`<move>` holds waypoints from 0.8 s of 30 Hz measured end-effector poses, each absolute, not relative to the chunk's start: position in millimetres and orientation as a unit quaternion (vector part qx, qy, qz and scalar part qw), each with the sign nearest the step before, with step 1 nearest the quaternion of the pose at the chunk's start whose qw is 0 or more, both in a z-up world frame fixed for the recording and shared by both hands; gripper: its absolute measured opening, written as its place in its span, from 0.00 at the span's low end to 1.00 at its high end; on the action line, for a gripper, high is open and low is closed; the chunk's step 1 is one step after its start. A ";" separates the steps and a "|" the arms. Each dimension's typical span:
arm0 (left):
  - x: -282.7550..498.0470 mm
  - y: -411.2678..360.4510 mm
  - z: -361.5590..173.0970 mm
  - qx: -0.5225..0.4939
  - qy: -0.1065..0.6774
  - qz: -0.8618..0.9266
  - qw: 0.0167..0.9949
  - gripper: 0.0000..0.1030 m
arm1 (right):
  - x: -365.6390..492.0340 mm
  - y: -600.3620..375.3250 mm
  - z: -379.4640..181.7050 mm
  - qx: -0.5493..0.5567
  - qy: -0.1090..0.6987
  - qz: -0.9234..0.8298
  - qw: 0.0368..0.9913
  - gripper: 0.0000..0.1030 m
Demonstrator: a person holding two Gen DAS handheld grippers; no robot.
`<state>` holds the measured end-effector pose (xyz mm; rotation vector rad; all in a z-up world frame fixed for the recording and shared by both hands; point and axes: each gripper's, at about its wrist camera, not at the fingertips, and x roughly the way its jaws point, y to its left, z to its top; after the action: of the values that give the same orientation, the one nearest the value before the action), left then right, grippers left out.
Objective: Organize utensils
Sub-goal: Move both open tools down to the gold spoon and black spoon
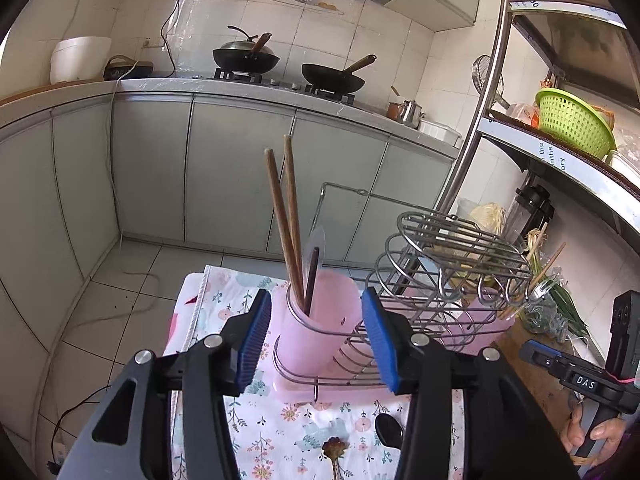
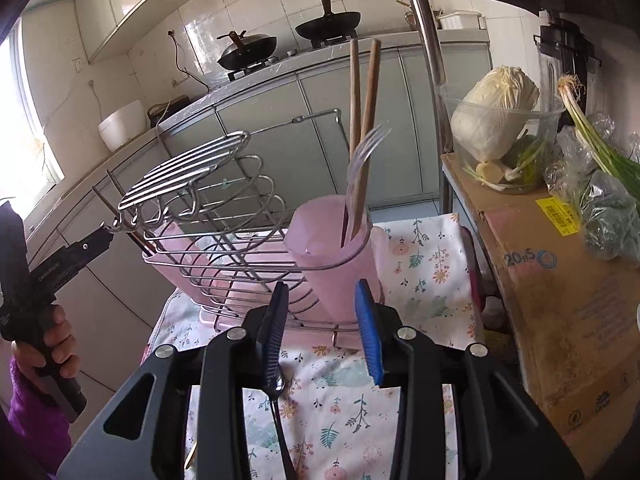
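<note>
Pink plastic, translucent: that is the cup [image 1: 320, 312] standing in the near end of the wire rack [image 1: 436, 264], at the centre of your left view. In it stand two wooden chopsticks [image 1: 286, 220], long axes nearly upright, tops leaning toward the upper left of that frame, with a short dark utensil [image 1: 312, 280] beside them. In the right view a clear fork [image 2: 360, 160] also stands in the cup, tines up, blurred.

On the floral cloth [image 1: 280, 432] covering the surface, a black spoon [image 2: 276, 404] lies at the bottom of the right view, bowl toward the rack, handle running to the lower edge. Its bowl sits just below the dark left finger of your right gripper [image 2: 324, 332]; whether they touch cannot be told. A small brownish utensil [image 1: 334, 450] lies near the bottom centre of the left view.

Your left gripper [image 1: 316, 340] has its blue fingers spread either side of the cup, not pressing it. The right fingers stand apart too, grasping nothing.

A cardboard box [image 2: 560, 300] with greens on top sits at the right.
</note>
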<state>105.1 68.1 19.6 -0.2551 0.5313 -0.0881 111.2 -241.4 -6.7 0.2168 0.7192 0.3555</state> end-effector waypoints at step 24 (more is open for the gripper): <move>90.4 31.9 -98.3 -0.100 0.419 -0.076 0.899 0.46 | 78.2 -203.4 -97.0 0.116 0.455 0.211 0.857 0.34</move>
<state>90.4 31.9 -98.3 -0.2075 0.8679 -0.1578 78.2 -203.4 -97.0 0.2427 0.9564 0.4424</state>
